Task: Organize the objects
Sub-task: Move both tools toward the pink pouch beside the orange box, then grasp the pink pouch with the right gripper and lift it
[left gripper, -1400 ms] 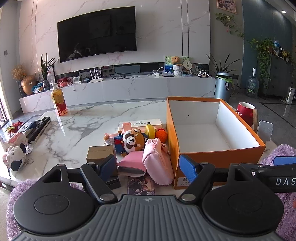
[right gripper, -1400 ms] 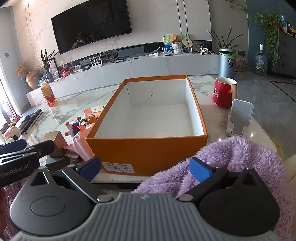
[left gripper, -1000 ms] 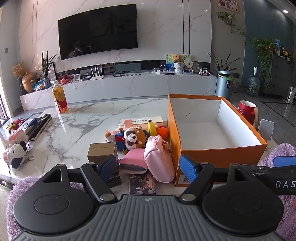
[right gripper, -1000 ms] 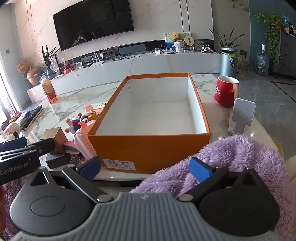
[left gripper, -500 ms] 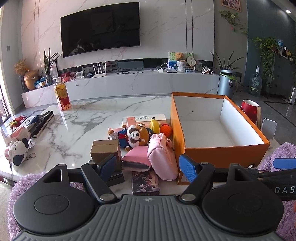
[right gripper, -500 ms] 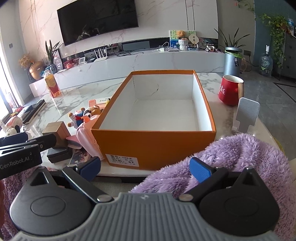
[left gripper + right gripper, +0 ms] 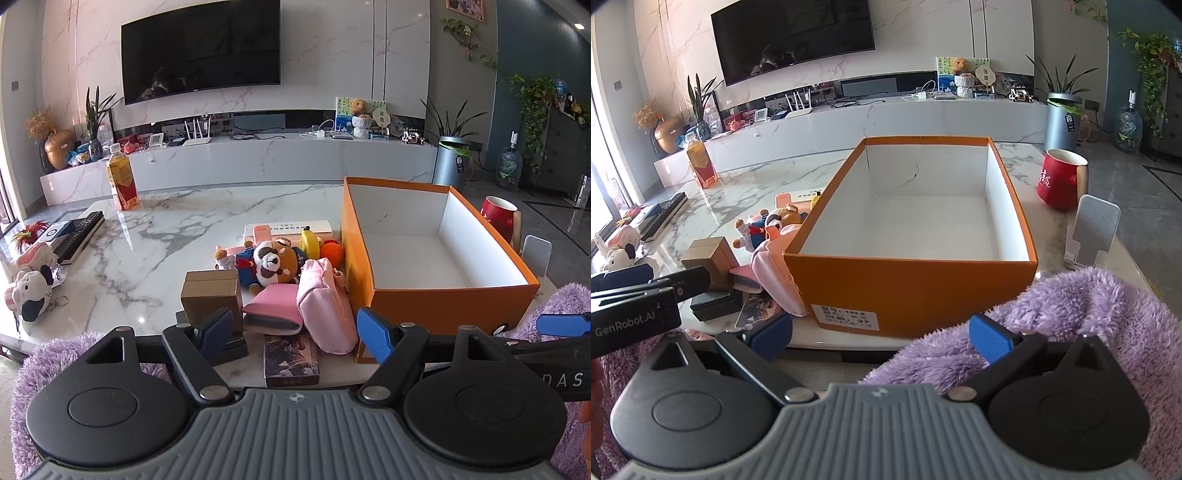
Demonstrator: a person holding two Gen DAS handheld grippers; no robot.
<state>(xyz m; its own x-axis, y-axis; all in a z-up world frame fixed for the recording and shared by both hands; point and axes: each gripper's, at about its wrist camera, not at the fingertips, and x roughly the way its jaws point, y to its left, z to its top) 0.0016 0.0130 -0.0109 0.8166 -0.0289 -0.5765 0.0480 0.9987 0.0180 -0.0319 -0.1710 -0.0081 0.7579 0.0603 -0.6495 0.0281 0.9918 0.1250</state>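
One orange box and one red mug stand on the table. One brown carton, two pink pouches, one plush bear.

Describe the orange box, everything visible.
The orange box is an open-topped rectangular cardboard box, orange outside and white inside, with no lid in view. Nothing lies in it. It sits flat on the marble table, long axis running away from the cameras. A white printed label is stuck low on its near end wall. A faint dark mark shows on the far inner wall. The pink pouch leans against its left side. Neither gripper touches it.
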